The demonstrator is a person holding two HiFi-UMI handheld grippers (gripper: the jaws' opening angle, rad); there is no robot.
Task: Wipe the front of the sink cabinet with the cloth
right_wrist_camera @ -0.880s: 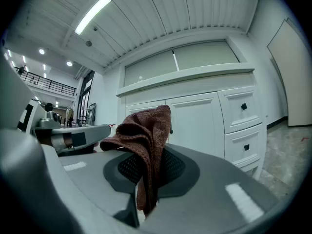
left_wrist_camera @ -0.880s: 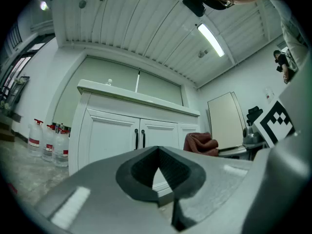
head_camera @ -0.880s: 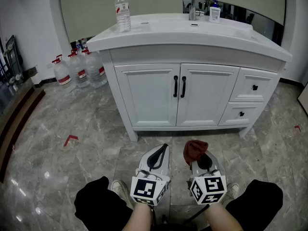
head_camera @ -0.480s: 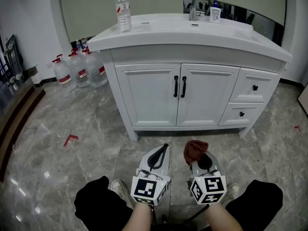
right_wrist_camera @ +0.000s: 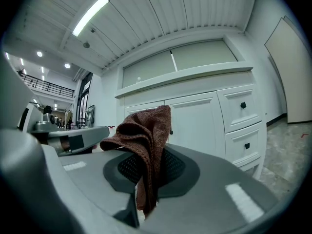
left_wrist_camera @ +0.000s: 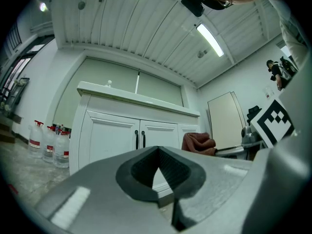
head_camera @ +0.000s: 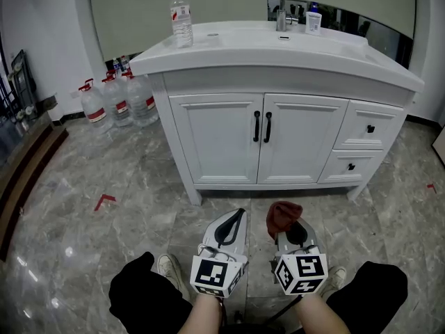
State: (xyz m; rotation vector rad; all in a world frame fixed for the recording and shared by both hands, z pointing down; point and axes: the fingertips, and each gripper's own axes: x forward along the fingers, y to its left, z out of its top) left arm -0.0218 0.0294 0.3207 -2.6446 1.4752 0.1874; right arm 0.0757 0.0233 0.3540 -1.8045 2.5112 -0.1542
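Overhead, the cloth (head_camera: 284, 216) is seen bunched in the right gripper (head_camera: 286, 227), with the sink cabinet (head_camera: 261, 139) front well apart on the far side, straight ahead; the left gripper (head_camera: 233, 223) is held just left of it. By the left gripper view, those jaws are pressed together on nothing. By the right gripper view, the jaws are clamped on the cloth, its length hanging down, the sink cabinet beyond.

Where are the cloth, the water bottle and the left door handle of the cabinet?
cloth (head_camera: 283, 216): head view, middle of the bunched brown fabric.
water bottle (head_camera: 182, 21): head view, middle of its body.
left door handle (head_camera: 256, 126): head view, middle of the black bar.
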